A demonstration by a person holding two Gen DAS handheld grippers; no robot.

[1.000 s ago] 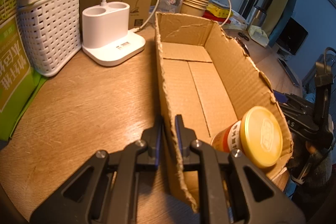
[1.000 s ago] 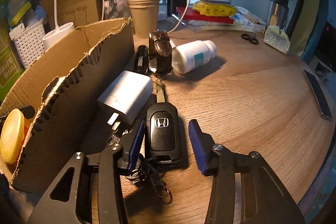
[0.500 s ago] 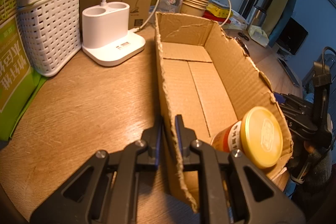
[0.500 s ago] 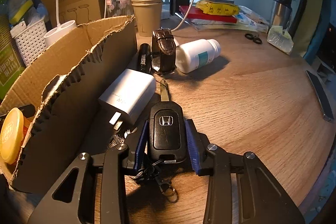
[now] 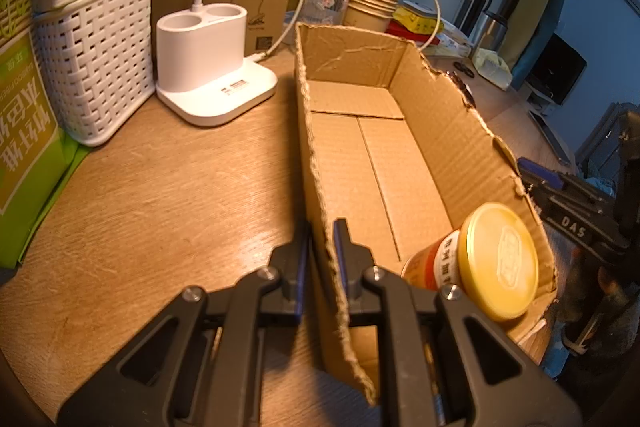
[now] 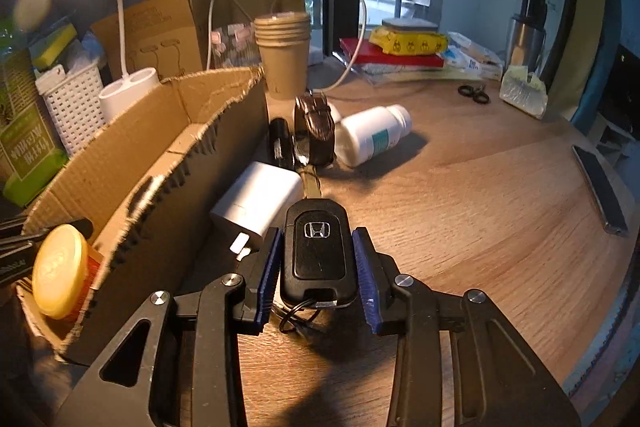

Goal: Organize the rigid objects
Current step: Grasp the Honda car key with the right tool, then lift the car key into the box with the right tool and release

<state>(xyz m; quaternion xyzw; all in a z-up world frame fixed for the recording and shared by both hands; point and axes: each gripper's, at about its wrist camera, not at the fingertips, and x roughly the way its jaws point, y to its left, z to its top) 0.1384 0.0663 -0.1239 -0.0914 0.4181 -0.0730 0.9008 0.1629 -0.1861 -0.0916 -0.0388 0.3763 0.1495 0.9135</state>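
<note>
The wooden table (image 6: pixel 480 207) carries the cardboard box (image 5: pixel 384 163), its near wall clamped by the left gripper (image 5: pixel 321 247). A yellow-lidded jar (image 5: pixel 496 263) lies inside. Beside the box, the right gripper (image 6: pixel 316 259) grips the car key (image 6: pixel 318 251) between its pads.

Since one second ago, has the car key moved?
Yes. The car key now sits clamped in the right gripper and lifted, its tip overlapping the white charger instead of lying flat beside it.

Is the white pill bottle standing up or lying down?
Lying down. In the right wrist view the white pill bottle rests on its side on the wooden table, its cap end pointing away, beside the brown watch.
</note>
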